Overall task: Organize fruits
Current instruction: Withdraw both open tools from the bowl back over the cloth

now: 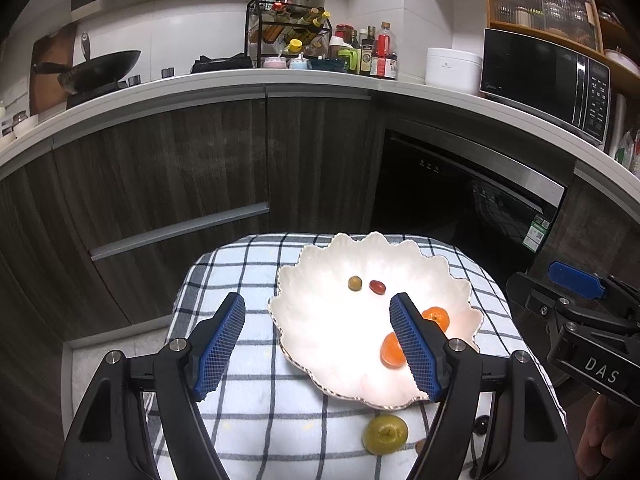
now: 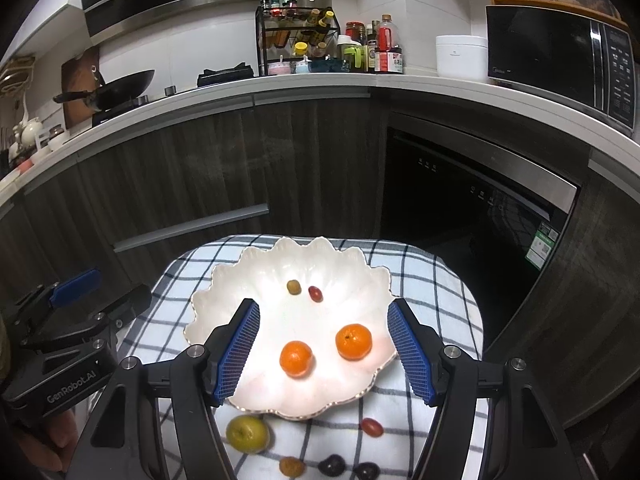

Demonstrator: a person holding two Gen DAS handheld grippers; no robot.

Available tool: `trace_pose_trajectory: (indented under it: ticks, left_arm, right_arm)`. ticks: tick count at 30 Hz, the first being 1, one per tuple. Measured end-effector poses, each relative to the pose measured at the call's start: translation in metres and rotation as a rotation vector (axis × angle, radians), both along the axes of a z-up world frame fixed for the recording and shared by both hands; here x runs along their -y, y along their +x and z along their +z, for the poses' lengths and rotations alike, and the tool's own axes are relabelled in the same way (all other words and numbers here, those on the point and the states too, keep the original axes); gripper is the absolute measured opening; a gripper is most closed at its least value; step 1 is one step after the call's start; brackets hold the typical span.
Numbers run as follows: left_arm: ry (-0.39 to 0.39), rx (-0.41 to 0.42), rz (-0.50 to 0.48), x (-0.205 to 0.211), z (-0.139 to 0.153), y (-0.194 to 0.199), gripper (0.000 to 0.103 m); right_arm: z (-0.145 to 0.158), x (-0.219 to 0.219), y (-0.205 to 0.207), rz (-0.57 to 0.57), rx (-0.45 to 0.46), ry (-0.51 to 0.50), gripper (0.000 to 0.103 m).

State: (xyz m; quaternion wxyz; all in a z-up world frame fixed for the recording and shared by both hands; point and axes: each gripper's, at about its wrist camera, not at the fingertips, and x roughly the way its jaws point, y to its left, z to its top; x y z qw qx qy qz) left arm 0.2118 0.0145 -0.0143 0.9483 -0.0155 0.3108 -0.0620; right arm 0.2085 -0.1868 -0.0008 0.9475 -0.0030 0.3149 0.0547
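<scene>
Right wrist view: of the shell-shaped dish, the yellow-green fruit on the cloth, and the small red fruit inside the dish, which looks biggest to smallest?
1. Shell-shaped dish
2. Yellow-green fruit, though it lies nearer the camera, which enlarges it
3. Small red fruit

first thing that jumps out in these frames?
The white scalloped plate on the checked cloth, holding two oranges and two small fruits at its middle. On the cloth in front of it lie a green fruit and smaller dark ones; both grippers hover open.
</scene>
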Motion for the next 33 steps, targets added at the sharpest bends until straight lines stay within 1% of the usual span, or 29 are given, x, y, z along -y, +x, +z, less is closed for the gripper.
trace_pose_trajectory:
  ticks: [11, 15, 19, 23, 33]
  left_arm:
    - [-0.006, -0.013, -0.023, 0.007, -0.01, -0.02, 0.074]
    - [-0.022, -0.03, -0.029, 0.01, -0.014, -0.025, 0.074]
    - [-0.01, -0.014, -0.043, 0.014, -0.014, -0.031, 0.074]
    - [-0.015, -0.009, -0.061, 0.017, -0.016, -0.039, 0.074]
    - [0.006, -0.045, -0.113, 0.027, -0.039, -0.061, 0.074]
  right_arm:
    - [-0.009, 0.007, -0.024, -0.011, -0.018, 0.013, 0.068]
    - [-0.014, 0.01, -0.033, -0.015, -0.022, 0.006, 0.068]
    - [-0.018, 0.014, -0.038, -0.022, -0.036, 0.011, 0.068]
    - [-0.02, 0.017, -0.045, -0.03, -0.037, -0.009, 0.068]
    - [-0.036, 0.023, -0.064, -0.06, -0.063, -0.032, 0.068]
